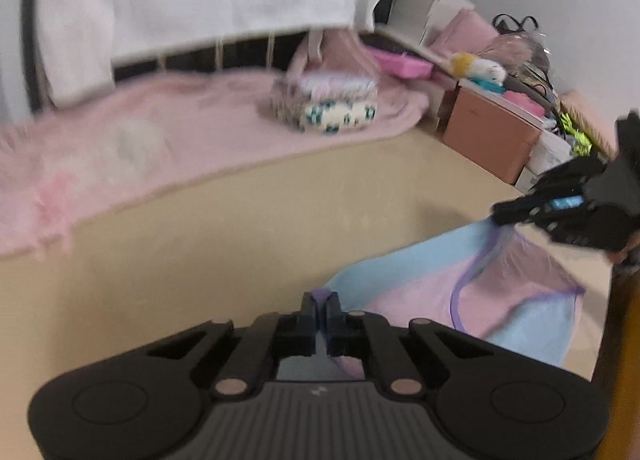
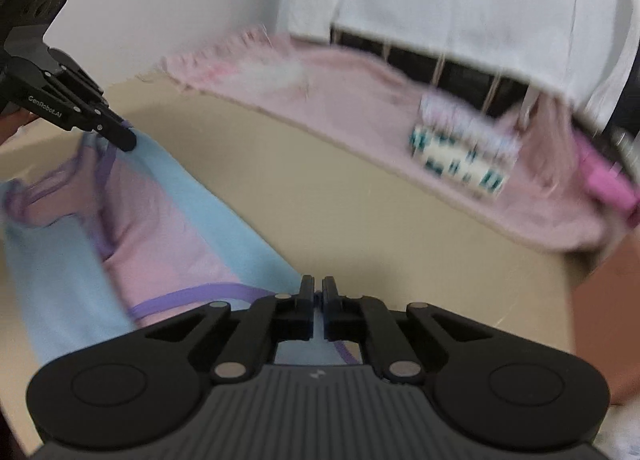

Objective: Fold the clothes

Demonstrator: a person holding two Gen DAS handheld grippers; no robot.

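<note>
Both grippers are clamped on one garment (image 1: pixel 500 280), a light blue and pink piece with purple trim.

- Left gripper (image 1: pixel 321 300): jaws are closed narrow on a purple-edged bit of the fabric, pinched at the tips at 6 o'clock of its own view. The same tool is seen at 10 o'clock in the right wrist view, biting the hem.
- Right gripper (image 2: pixel 316 292): jaws are nearly shut, with purple trim caught between them. It is seen at 3 o'clock in the left wrist view, tips on the garment's top edge.
- Two separate edge points are held, probably so the cloth is kept spread and can be carried as a flat panel instead of bunching.
- The garment is draped over the tan surface (image 1: pixel 240 220), partly lifted at the held points and slack between them. The pink inner face is exposed, blue panels on either side.
- A stack of folded clothes (image 1: pixel 324 104) is set on a pink blanket (image 1: pixel 140 132) at 12 o'clock, well apart.
- Frames are motion-blurred; the fold stage can't be settled.
</note>
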